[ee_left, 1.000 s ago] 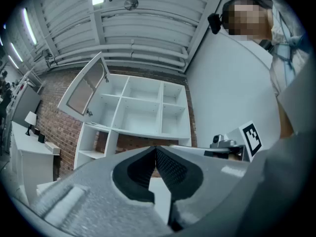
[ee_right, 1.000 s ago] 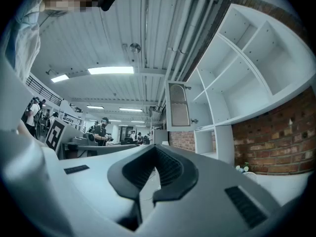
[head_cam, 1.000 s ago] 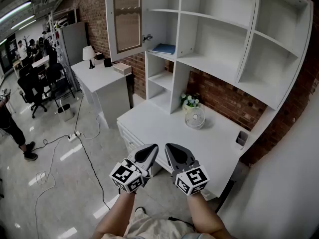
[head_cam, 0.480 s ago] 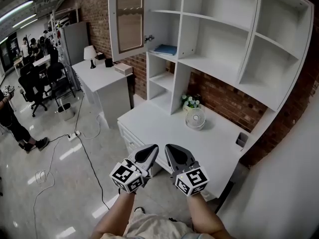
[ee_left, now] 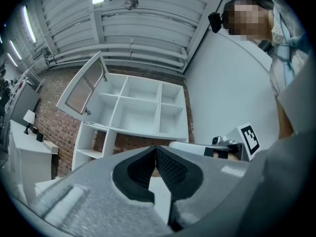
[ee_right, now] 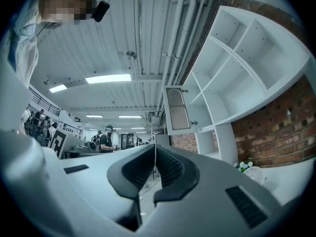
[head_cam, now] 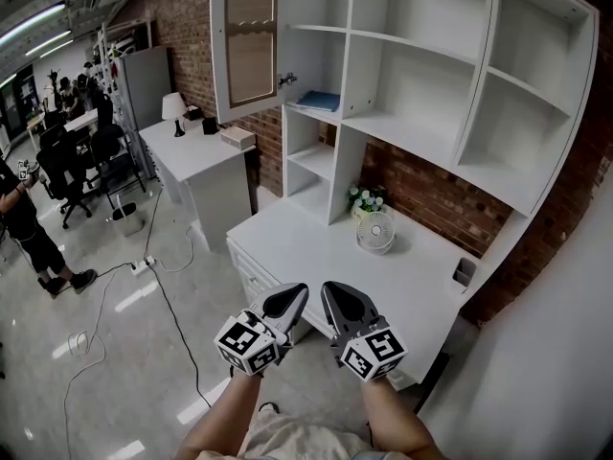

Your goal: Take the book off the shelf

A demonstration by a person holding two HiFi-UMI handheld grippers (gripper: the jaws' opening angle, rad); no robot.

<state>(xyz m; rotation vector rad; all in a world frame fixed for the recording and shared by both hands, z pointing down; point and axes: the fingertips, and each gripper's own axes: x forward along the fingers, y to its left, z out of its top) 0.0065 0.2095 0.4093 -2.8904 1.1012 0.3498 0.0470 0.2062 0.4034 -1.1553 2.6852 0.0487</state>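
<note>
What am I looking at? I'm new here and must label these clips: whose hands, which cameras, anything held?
A person holds a two-jaw gripper in each hand; there is no robot arm. The wide picture comes from a camera on their head: the left gripper and right gripper hover before a white desk. The other two come from cameras riding on each gripper, looking along its jaws; both are shut, holding nothing. On the desk stand a small fan and flowers. The blue book lies on the shelf, untouched.

A blue book point(head_cam: 319, 101) lies flat inside the white shelf unit point(head_cam: 412, 123), beside its open glass door point(head_cam: 251, 41), with a small fan point(head_cam: 374, 231) beneath the unit and the left gripper point(head_cam: 296, 291) and right gripper point(head_cam: 331, 288) side by side well below it.
</note>
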